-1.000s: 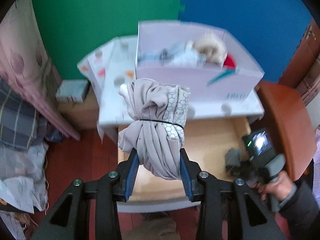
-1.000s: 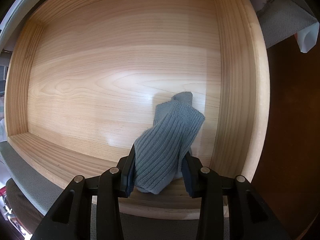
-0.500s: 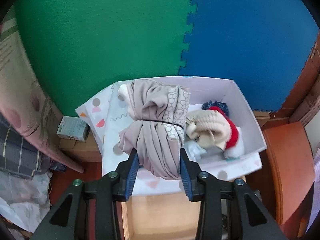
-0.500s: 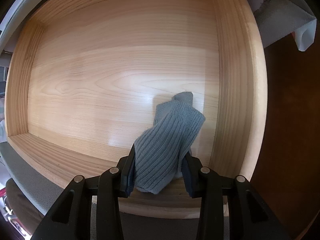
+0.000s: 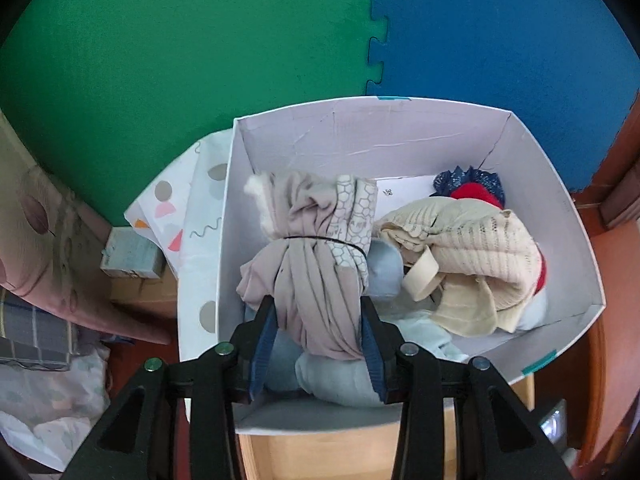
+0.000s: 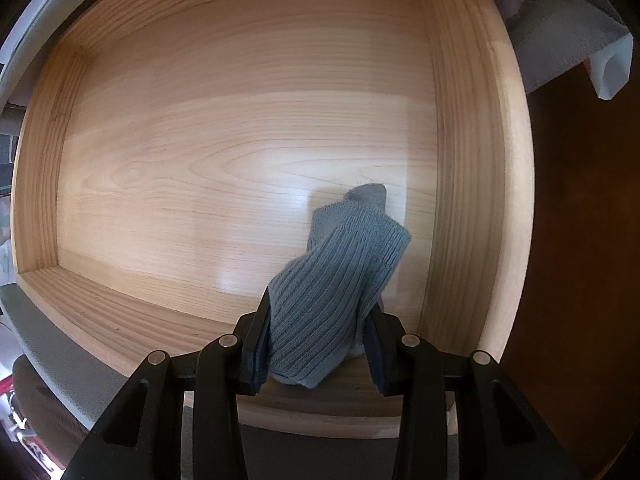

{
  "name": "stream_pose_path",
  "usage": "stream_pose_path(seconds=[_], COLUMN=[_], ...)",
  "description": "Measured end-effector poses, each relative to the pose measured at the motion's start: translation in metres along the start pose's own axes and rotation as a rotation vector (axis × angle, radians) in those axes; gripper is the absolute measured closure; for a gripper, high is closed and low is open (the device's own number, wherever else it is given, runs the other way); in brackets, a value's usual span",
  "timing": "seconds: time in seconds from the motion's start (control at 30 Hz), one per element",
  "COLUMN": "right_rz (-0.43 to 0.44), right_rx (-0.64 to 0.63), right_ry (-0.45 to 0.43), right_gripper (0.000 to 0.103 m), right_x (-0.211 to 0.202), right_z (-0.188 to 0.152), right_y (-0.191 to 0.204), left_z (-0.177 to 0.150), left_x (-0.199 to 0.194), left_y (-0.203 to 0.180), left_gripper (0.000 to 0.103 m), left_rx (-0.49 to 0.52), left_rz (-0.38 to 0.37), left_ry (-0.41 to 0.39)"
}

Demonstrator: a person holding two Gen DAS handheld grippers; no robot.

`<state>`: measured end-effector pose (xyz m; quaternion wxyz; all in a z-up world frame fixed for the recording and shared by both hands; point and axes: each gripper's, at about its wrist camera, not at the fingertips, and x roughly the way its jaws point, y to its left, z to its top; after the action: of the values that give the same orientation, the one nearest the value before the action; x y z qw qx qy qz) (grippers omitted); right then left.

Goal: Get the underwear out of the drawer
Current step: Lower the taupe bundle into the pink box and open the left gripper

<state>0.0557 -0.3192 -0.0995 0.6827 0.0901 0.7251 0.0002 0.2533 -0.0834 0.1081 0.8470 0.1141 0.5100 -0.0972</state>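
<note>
Beige cloth fills your left claw (image 5: 318,344): a rolled bundle of underwear (image 5: 316,264), pale taupe with a honeycomb-printed strip and a thin black band cinched round its middle. Your left claw's jaws are opening at this moment, yet the bundle sits between the blue pads (image 5: 262,344) and they press on its lower end. It hangs over the white cardboard box (image 5: 400,136), at the box's left side. In the box lie a cream knitted garment (image 5: 472,248), something red (image 5: 476,192) and dark blue lace (image 5: 468,178) behind it, and pale blue cloth (image 5: 340,380) under the bundle. The box stands on a white cloth with coloured shapes (image 5: 192,216), which covers the counter. Behind it the wall is padded with a green mat (image 5: 180,40) and a blue mat (image 5: 500,32) that lock together like puzzle pieces. Below the box you can see a strip of the light wooden drawer (image 5: 320,456).

Your right claw (image 6: 318,352) points down into that drawer (image 6: 240,140), whose bare pine floor shows most of the way across. Its jaws are closed on a grey-blue ribbed knit piece (image 6: 336,284), folded, with its far end touching the drawer floor near the right wall. Whether that piece is a sock or underwear you cannot tell from here.
</note>
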Motion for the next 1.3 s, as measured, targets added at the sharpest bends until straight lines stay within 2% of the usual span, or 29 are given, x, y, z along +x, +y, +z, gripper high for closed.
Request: stream_pose_path(seconds=[0.2,0.4,0.53,0.67,0.83,0.97,1.3], right_rz=[-0.003,-0.004,-0.008,-0.011,-0.02,-0.031,-0.075], right_rx=[0.002,0.003,0.004,0.005,0.002,0.0,-0.021], right_ry=[0.001,0.001,0.002,0.004,0.005,0.007,0.01], right_gripper=[0.067,0.067,0.067,0.067,0.067,0.067,0.067], right_x=[0.001,0.003,0.004,0.004,0.007,0.009,0.014], right_z=[0.0,-0.001,0.0,0.001,0.001,0.002,0.004], right_y=[0.001,0.001,0.001,0.004,0.009,0.016,0.038], left_z=[0.003,0.0,-0.004,-0.018,-0.059,-0.107,-0.207], left_x=[-0.002,-0.018,-0.037,-0.056,-0.079,-0.082,-0.038], left_y=[-0.01,-0.011,-0.006,0.0,0.008,0.017,0.044], left_gripper=[0.059,0.051,0.046,0.046,0.046,0.046,0.046], left_rx=[0.032,0.028,0.022,0.03,0.066,0.072,-0.151], left_rz=[0.056,0.027,0.032,0.042,0.077,0.11,0.095], left_ry=[-0.007,-0.014,-0.057,-0.092,-0.134,-0.143,-0.082])
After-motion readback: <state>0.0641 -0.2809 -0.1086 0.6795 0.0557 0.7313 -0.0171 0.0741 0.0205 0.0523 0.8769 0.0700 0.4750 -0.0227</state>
